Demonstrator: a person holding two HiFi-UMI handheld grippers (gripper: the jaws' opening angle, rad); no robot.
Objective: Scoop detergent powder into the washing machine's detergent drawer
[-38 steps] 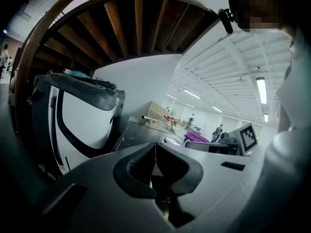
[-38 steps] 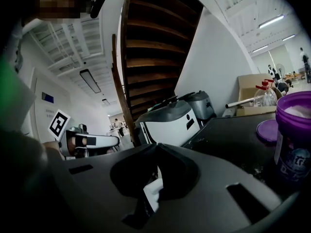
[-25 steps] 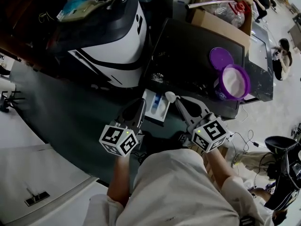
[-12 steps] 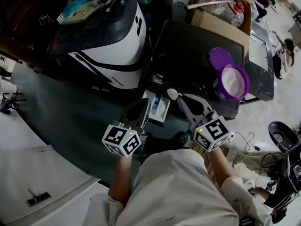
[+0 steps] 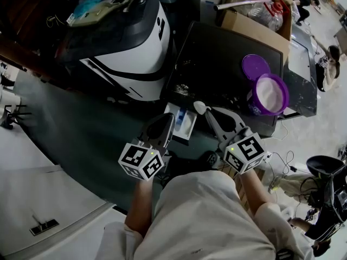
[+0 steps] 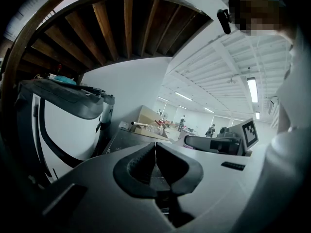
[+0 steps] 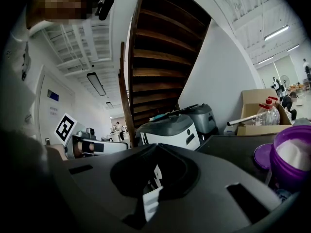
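Observation:
The washing machine's detergent drawer [image 5: 186,127] stands pulled out, white with a blue part inside. My right gripper [image 5: 209,114] is shut on the handle of a small white scoop [image 5: 199,108], whose bowl hangs just off the drawer's far right corner. The handle shows as a white strip [image 7: 151,200] between the right jaws. My left gripper [image 5: 164,127] is shut on nothing, at the drawer's left edge; its jaws meet in the left gripper view [image 6: 155,150]. An open purple tub of white powder [image 5: 268,95] sits on the dark machine top [image 5: 217,58], with its lid [image 5: 255,66] beside it.
A large white and dark machine [image 5: 127,42] stands to the left of the washer. A cardboard box [image 5: 255,20] holding a plastic bottle [image 5: 265,12] sits behind it. Cables [image 5: 279,169] lie on the floor at right, where people [image 5: 325,58] are.
Both grippers have drifted slightly right and forward. The scoop has stayed by the drawer's far right corner.

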